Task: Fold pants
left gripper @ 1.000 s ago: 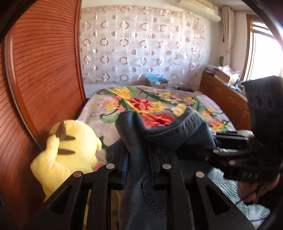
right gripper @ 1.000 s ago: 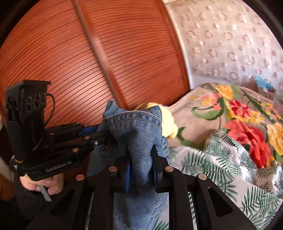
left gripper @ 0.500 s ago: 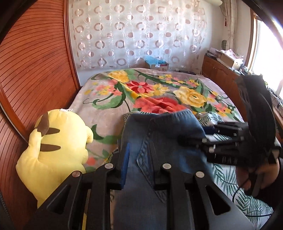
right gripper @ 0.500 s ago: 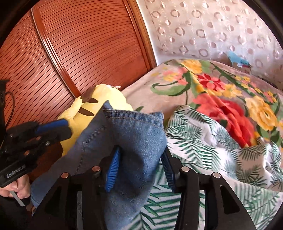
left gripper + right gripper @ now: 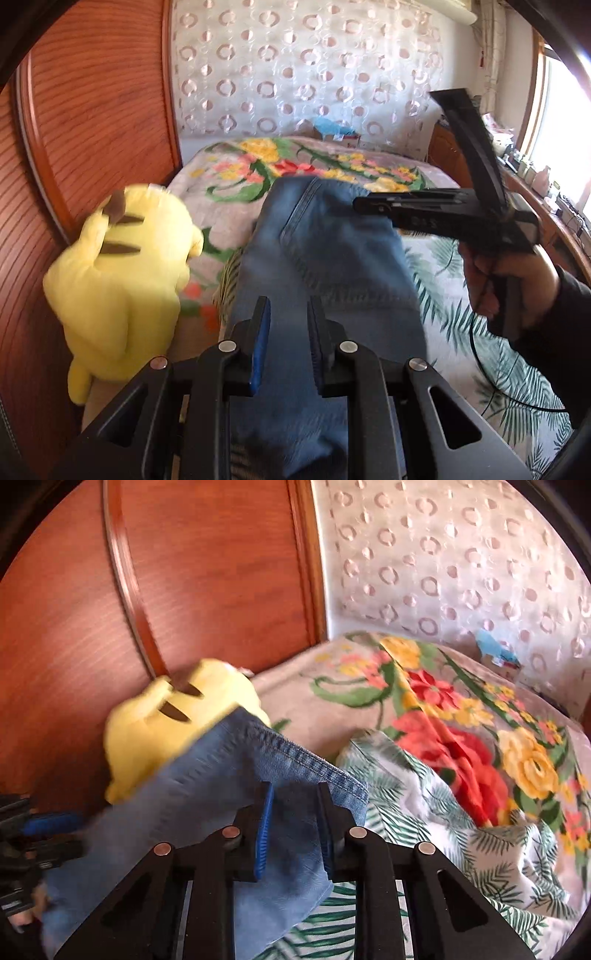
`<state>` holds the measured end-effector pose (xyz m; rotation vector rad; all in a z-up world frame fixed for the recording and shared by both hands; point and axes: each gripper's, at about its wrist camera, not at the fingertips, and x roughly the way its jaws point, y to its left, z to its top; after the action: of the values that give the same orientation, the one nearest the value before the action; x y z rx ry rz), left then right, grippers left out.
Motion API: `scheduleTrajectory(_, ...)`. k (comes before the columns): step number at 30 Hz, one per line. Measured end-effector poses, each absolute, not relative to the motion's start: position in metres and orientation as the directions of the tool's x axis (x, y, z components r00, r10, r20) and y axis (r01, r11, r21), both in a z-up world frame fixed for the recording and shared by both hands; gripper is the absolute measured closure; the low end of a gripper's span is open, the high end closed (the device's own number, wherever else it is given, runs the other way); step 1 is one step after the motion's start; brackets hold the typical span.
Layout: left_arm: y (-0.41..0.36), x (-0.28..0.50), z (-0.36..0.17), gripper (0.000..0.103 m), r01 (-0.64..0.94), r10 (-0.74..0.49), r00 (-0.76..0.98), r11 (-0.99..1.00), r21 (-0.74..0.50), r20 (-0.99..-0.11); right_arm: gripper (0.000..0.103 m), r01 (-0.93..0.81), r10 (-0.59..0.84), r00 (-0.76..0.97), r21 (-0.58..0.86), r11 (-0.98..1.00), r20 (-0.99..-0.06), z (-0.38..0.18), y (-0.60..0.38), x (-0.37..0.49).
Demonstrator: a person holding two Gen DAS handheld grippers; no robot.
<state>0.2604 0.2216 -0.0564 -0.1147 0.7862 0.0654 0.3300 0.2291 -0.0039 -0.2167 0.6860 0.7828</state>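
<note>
Since 1 s ago the jeans (image 5: 325,258) went from bunched up to spread flat over the bed (image 5: 461,709). Left gripper (image 5: 288,317) and right gripper (image 5: 294,805) both look unclamped, denim between the jaws. Folds not yet made

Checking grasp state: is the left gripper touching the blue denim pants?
Cannot tell. In the left wrist view the left gripper stands over the blue denim pants with fingers parted, but blur hides whether any fingertip touches the cloth.

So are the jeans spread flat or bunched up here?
Spread, not bunched: the jeans lie open, hem straight. Flat on the bed, cannot tell.
</note>
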Motion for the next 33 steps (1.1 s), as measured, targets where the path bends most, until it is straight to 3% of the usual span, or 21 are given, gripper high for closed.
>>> scheduleTrajectory(7,0.225,0.245,-0.080,0.083,-0.159,0.044,0.672,0.983,-0.087,-0.739,0.080,-0.697,0.558,0.512,0.063,0.714,-0.653,-0.007,0.230,0.332)
scheduleTrajectory(21,0.186,0.204,-0.023,0.082,-0.085,0.028,0.758,0.995,-0.056,-0.652,0.080,-0.675,0.597,0.582,0.081,0.734,-0.552,0.045,0.140,0.209)
scheduleTrajectory(25,0.168,0.192,-0.008,0.077,-0.055,0.007,0.782,0.997,-0.057,-0.624,0.080,-0.657,0.592,0.623,0.068,0.751,-0.511,0.057,0.108,0.162)
scheduleTrajectory(30,0.140,0.178,0.009,0.055,-0.009,-0.029,0.805,0.998,-0.061,-0.593,0.080,-0.626,0.568,0.673,0.043,0.778,-0.475,0.067,0.074,0.108)
scheduleTrajectory(33,0.124,0.170,0.017,0.053,0.028,-0.059,0.817,0.998,-0.063,-0.573,0.080,-0.604,0.552,0.702,0.035,0.796,-0.451,0.072,0.055,0.078)
